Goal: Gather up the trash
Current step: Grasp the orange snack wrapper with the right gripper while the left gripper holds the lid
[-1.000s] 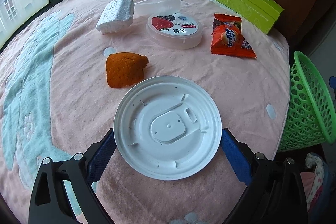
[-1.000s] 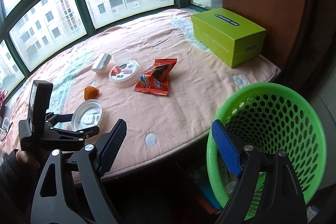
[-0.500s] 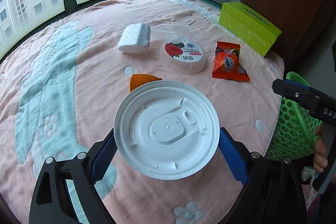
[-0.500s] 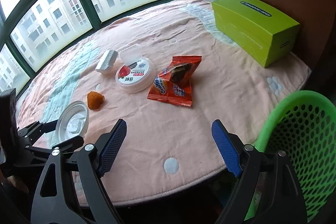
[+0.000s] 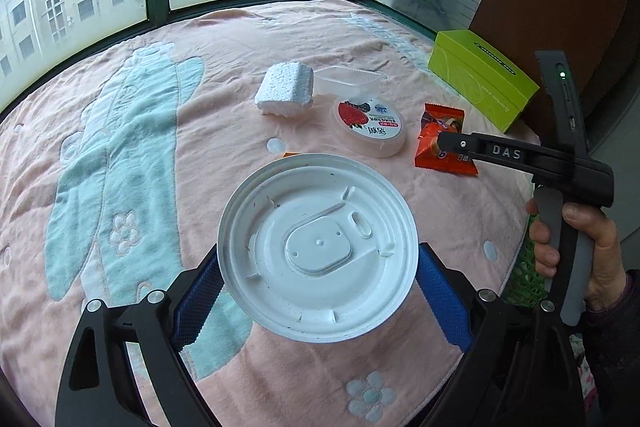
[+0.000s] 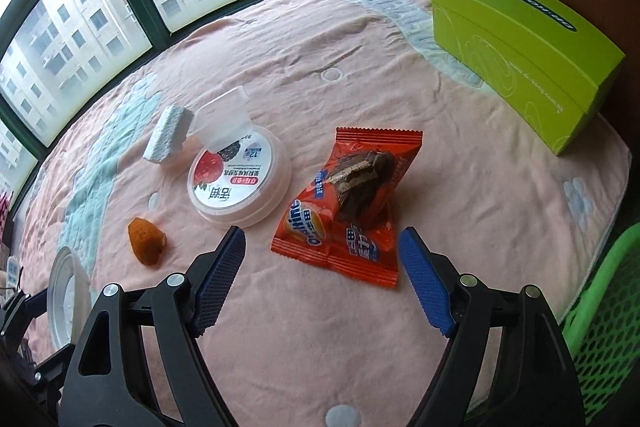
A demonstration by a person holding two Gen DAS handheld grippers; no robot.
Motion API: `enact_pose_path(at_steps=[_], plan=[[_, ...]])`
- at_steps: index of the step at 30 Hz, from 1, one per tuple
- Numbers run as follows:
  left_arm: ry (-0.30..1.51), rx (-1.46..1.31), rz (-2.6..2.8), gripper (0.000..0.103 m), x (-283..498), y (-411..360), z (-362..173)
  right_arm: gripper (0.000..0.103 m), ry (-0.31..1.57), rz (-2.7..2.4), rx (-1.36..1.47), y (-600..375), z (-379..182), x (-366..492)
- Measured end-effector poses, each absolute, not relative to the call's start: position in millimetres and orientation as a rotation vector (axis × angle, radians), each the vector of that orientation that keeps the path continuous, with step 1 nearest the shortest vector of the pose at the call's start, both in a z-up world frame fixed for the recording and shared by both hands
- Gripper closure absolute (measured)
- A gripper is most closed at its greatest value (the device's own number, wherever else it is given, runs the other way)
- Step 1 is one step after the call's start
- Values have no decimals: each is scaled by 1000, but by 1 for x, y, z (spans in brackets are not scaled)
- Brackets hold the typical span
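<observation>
The left gripper [image 5: 318, 267] points steeply down, its blue pads [image 5: 438, 301] pressed on both edges of a white lid [image 5: 316, 247] held between them. The right gripper [image 6: 322, 275] also tilts down, its jaws closing with nothing between them. A hand [image 5: 576, 247] wraps its grey handle.

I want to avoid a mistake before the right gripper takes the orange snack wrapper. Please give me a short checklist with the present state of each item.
1. Left gripper grips the white lid at both edges: ok.
2. Orange snack wrapper lies ahead of the right gripper, between the lines of its fingers: ok.
3. Right jaws are closing and have not reached the wrapper: not ok, too early.
4. Yogurt cup lies apart from the wrapper: ok.
5. Green basket is near, at the table edge: ok.
6. Room left in the basket: cannot tell.
</observation>
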State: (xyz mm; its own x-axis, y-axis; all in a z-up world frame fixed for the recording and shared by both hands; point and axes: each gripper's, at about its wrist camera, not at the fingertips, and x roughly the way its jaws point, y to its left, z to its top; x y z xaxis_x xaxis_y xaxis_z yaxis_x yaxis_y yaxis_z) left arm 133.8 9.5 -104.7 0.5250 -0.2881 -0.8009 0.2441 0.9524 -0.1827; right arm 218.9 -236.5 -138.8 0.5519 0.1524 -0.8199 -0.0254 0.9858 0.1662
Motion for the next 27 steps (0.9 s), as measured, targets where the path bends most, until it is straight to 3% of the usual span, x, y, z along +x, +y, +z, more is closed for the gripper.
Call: enact_pose_path(at_steps=[10,27], plan=[[970,-66,-313,14,136,16,-104,29,1033,72,113,-236,-162,240],[943,-65,-331,14,133,2,-92,35,985,103,80,-235,-139,202]])
